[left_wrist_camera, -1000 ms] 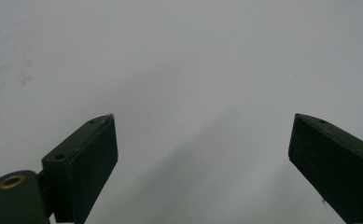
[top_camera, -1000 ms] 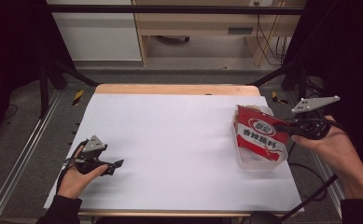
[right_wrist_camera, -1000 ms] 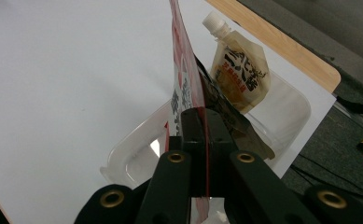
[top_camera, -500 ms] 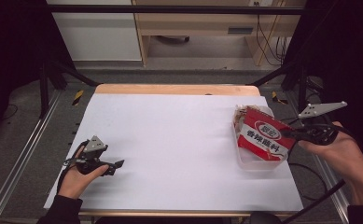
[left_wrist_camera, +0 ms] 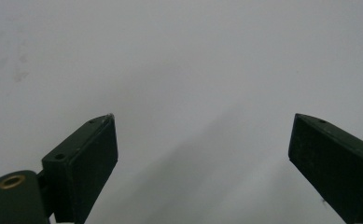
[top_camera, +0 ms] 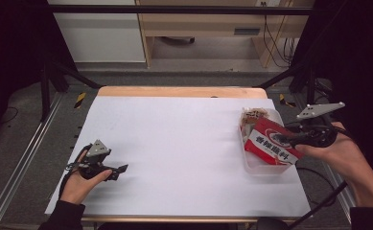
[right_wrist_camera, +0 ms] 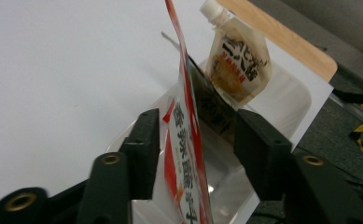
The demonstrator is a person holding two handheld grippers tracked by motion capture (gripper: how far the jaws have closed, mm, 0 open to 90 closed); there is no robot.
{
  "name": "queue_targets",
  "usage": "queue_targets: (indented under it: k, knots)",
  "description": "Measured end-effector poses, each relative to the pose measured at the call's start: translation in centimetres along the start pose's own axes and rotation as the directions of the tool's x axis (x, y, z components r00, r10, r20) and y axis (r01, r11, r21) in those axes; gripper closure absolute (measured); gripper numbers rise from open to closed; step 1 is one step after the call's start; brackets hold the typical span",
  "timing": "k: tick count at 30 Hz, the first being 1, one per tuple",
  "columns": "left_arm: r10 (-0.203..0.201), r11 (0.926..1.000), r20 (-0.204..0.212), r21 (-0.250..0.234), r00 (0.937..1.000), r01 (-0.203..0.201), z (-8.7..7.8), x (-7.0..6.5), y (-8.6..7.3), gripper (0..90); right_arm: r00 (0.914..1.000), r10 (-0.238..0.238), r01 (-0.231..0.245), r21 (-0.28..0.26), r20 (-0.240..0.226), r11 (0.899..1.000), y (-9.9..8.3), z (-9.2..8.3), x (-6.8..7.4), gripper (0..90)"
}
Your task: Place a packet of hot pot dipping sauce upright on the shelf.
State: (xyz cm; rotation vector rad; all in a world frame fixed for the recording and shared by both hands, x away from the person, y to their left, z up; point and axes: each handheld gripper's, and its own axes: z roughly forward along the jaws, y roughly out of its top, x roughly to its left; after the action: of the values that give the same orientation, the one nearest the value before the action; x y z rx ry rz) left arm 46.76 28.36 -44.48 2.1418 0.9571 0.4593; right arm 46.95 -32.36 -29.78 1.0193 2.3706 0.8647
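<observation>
A red and white snack packet (top_camera: pixel 269 144) leans tilted in a clear plastic tray (top_camera: pixel 251 167) at the table's right side. A brown spouted pouch (top_camera: pixel 253 115) lies at the tray's far end. My right gripper (top_camera: pixel 282 140) reaches in from the right. Its jaws have just been opening and now stand apart with the packet (right_wrist_camera: pixel 188 177) between them; the right pad is clear of it. The pouch (right_wrist_camera: pixel 237 60) shows beyond the right gripper (right_wrist_camera: pixel 195 135). My left gripper (top_camera: pixel 119 170) rests open at the front left, its jaws (left_wrist_camera: pixel 202 154) wide over bare white paper.
A white sheet (top_camera: pixel 174 139) covers the wooden table. Metal rails run along both sides, and a cable trails off the front right edge. The tray wall (right_wrist_camera: pixel 291 93) sits near the table's right edge.
The right gripper's jaws have parted from the red packet, which has sunk a little lower into the tray. The brown pouch now shows behind it. The left hand has stayed still.
</observation>
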Motion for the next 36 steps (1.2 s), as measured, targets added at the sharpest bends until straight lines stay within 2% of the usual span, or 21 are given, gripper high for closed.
queue_targets:
  k: [5,11,22,36]
  knots:
    - [0.002,1.0,0.002,-0.001,1.0,-0.002,0.0,0.0,0.0,8.3,0.9992,-0.018,0.019,-0.014,0.035,1.0,1.6,0.4,1.2,33.0]
    - [0.002,1.0,0.003,-0.003,1.0,-0.002,0.0,0.0,0.0,8.2,0.9982,-0.036,0.038,-0.023,0.047,0.999,3.6,0.9,2.2,24.9]
    - [-0.007,0.9999,0.002,-0.009,1.0,0.007,-0.2,0.1,-0.1,8.3,0.9977,-0.044,0.046,-0.025,0.052,0.999,5.6,1.8,2.8,19.7]
    - [-0.007,1.0,0.002,-0.007,1.0,0.007,-0.1,0.1,-0.1,8.2,0.9979,-0.038,0.04,-0.026,0.052,0.999,6.2,2.0,3.1,16.9]
